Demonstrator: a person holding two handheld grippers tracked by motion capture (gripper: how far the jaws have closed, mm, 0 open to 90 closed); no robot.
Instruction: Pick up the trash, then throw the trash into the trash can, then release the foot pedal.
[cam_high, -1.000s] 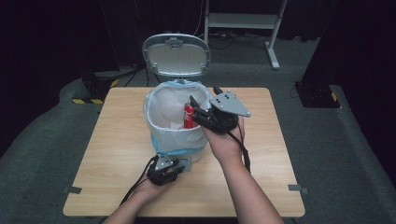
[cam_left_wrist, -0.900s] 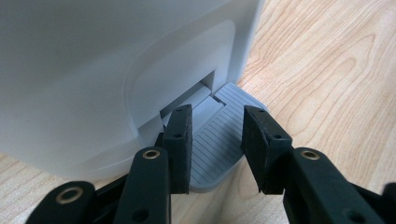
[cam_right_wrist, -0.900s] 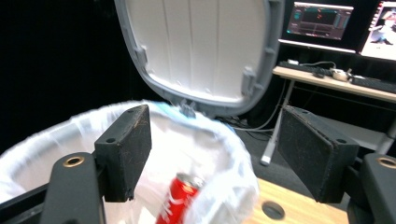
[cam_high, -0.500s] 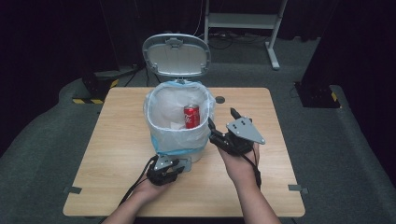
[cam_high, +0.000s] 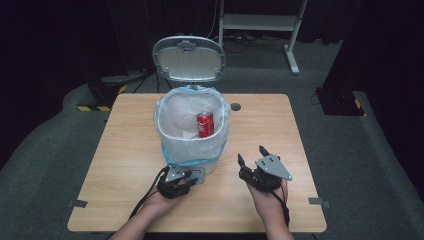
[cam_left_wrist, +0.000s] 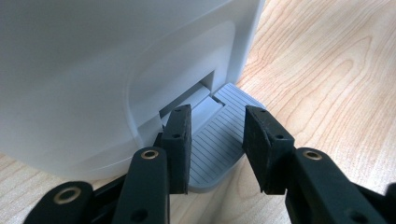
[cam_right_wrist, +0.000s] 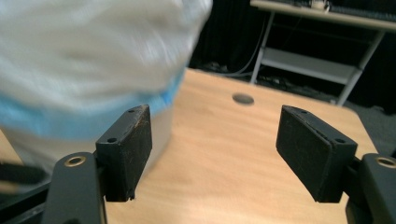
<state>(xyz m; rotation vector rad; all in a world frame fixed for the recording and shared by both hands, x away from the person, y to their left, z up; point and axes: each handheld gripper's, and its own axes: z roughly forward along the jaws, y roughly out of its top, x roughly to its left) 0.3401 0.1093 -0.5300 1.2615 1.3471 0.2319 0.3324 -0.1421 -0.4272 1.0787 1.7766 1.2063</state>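
The pedal bin (cam_high: 192, 132) stands near the middle of the desk (cam_high: 125, 165) and serves as the landmark here. Left of the bin's front, the left gripper (cam_high: 186, 181) sits low on the desk, held by the person's left hand (cam_high: 162, 202); its fingers (cam_left_wrist: 180, 140) are largely hidden in the high view behind the gripper's body. In the left gripper view they stand apart on either side of the grey ribbed foot pedal (cam_left_wrist: 217, 149) at the bin's base, just over it, and whether the pads press on the pedal cannot be told. The bin's grey wall takes up much of that view, cut off at the top and left.

The bin's lid (cam_high: 189, 59) stands raised at the back. A white liner bag (cam_high: 175, 112) with a blue edge drapes over the rim, and a red drinks can (cam_high: 205, 124) stands upright inside, against the bin's right wall; its lower part is hidden by the bag's folds.

Right of the bin, the right gripper (cam_high: 251, 156) hovers over bare desk, well clear of the bin, fingers (cam_right_wrist: 126, 149) wide apart with nothing between them. In the right gripper view the bin is blurred. Behind the bin's right side lies a dark round cable hole (cam_high: 235, 106) in the desk. Beyond the desk a pale metal frame (cam_high: 260, 22) stands in the dark, cut off at the top.
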